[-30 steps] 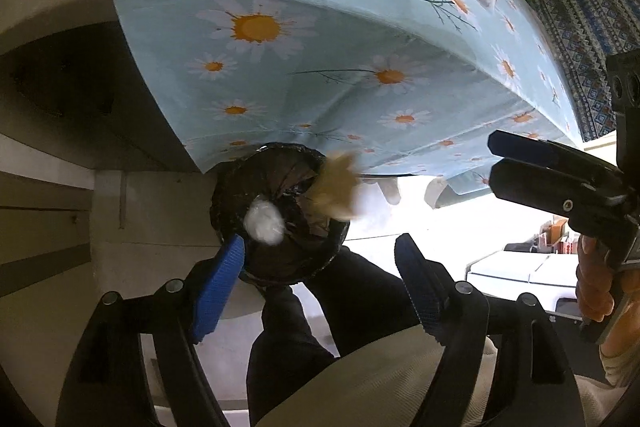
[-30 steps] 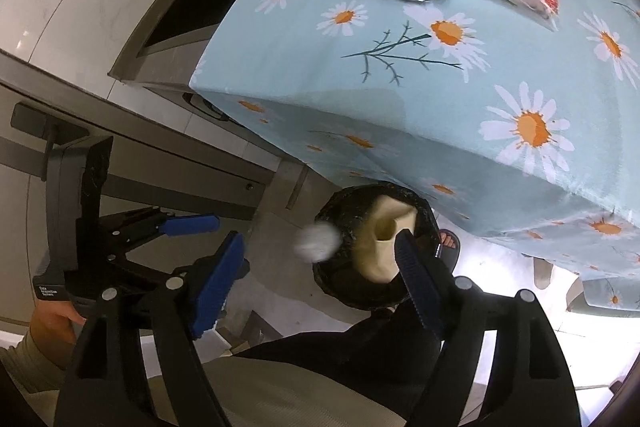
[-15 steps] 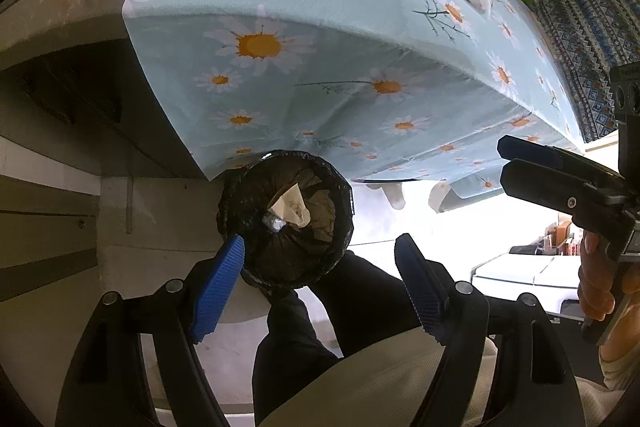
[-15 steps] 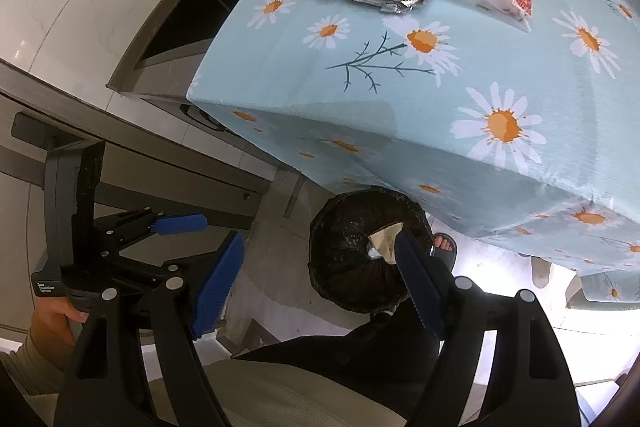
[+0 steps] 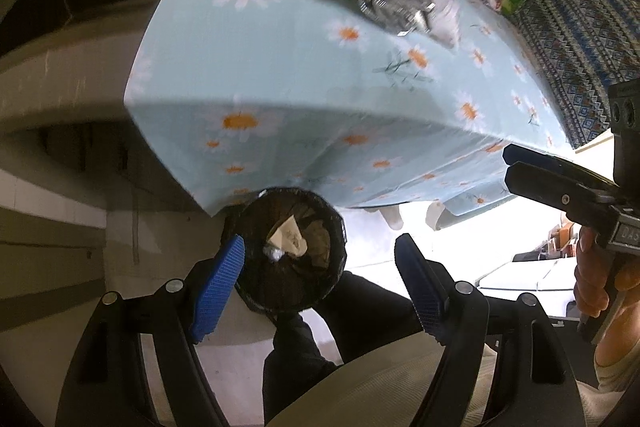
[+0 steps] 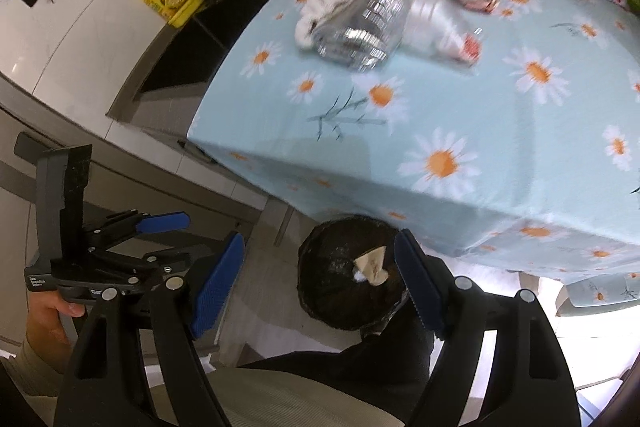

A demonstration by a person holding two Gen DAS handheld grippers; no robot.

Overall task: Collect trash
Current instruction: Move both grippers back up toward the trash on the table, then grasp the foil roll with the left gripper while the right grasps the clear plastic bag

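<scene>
While both jaws gape wide, neither grips trash [image 5: 289, 239].

1 bin [image 5: 256, 301]; 2 scraps inside: 1 tan paper [image 5: 289, 238], 1 white wad [image 5: 273, 253]; 1 foil roll [image 6: 360, 27].

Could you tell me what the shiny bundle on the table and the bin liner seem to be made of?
Shiny bundle: likely crumpled metallic foil or foil-laminated film, silvery with mirror-like facets. Bin liner: apparently thin black plastic, glossy and wrinkled around the rim.
</scene>
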